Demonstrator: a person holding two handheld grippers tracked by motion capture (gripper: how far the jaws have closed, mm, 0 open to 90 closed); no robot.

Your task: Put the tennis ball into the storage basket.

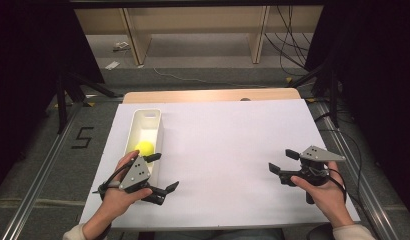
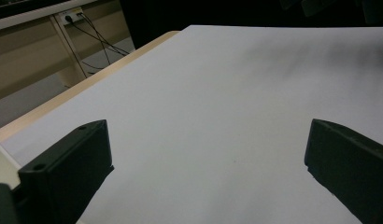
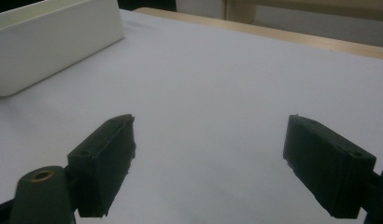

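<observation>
My left tongs (image 1: 162, 172) spread apart beside white bin (image 1: 154, 116) holding yellow ball (image 1: 144, 147); my right tongs (image 1: 283, 161) spread apart over white desk (image 1: 228, 145), both empty

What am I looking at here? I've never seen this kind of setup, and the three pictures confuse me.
No robot arm here: a person holds a hand-operated tool in each hand. The high view looks down on the table, covered in white. The left gripper sits beside a white bin holding a yellow ball; the right gripper is at the other side. The other two pictures come from cameras riding on each gripper, looking along its black jaws. In both, the jaws stand wide apart over bare white surface, holding nothing. The right gripper view also catches the bin's wall at upper left.
</observation>
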